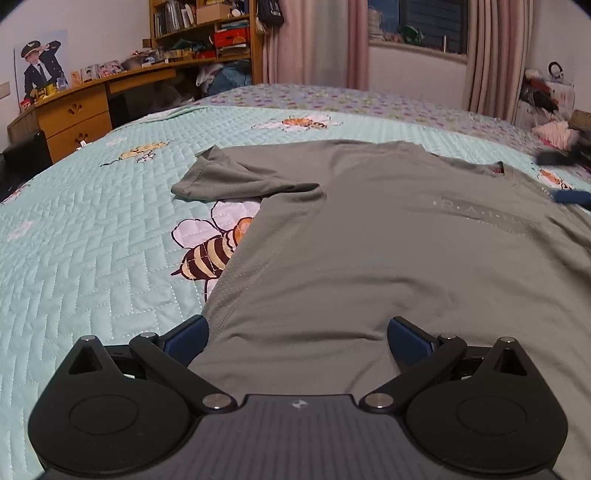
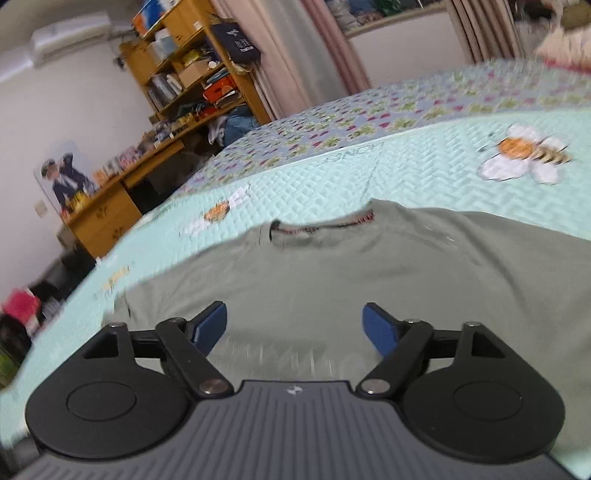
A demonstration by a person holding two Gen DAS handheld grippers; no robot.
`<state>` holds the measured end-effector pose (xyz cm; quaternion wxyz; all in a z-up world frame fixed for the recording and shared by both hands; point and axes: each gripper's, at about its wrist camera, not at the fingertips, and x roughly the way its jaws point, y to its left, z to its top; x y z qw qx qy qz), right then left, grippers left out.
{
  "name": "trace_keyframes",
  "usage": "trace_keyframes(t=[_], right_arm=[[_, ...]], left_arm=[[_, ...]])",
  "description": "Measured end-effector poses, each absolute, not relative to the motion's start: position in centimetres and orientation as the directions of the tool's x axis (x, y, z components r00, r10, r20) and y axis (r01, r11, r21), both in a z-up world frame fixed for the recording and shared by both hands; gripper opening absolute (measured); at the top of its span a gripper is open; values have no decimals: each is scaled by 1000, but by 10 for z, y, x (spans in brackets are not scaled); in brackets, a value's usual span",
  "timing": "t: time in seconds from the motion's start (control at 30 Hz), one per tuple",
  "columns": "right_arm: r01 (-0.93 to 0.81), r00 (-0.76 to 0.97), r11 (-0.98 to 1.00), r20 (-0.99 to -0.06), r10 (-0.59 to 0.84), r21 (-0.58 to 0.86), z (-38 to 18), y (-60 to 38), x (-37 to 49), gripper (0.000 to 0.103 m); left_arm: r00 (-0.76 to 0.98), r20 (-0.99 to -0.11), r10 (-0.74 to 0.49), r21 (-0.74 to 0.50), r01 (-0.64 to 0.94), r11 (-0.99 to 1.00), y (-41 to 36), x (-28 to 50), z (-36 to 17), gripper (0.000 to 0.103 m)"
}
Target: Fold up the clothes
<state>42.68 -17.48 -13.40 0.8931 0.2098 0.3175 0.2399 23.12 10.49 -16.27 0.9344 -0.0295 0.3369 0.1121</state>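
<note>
A grey-green T-shirt lies spread flat on the bed, front up, with faint lettering on the chest. Its left sleeve points toward the desk side. My left gripper hovers open over the shirt's lower left side edge, nothing between its blue pads. In the right wrist view the same shirt fills the middle, its collar toward the far side. My right gripper stands open above the chest area, holding nothing. It also shows as a blurred blue and black shape at the right edge of the left wrist view.
The shirt rests on a mint quilted bedspread with bee prints. A wooden desk and bookshelf stand beyond the bed's left side. Curtains and a window are at the back. Clutter sits at the far right.
</note>
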Motion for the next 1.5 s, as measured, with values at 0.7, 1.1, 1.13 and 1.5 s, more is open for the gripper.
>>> trace_keyframes(t=[0.7,1.1,1.13,1.5], right_arm=[[-244,696,712,-393,601,659,-141,-156,543,44],[-130,621,738,-526,582,662,-171,-125,575,5],[-126,634,730,-511,580,672,-169,-128,565,12],[-191,557,736,-545,626,650,-157,-91,569,38]], left_arm=[[774,-609,172,-27,-237,971,111,228,-165,102],[777,-606,171,-35,-241,970,113,228,-166,102],[776,-607,171,-35,-241,970,113,228,-166,102],[776,-607,173,-34,-243,969,113,228,-166,102]])
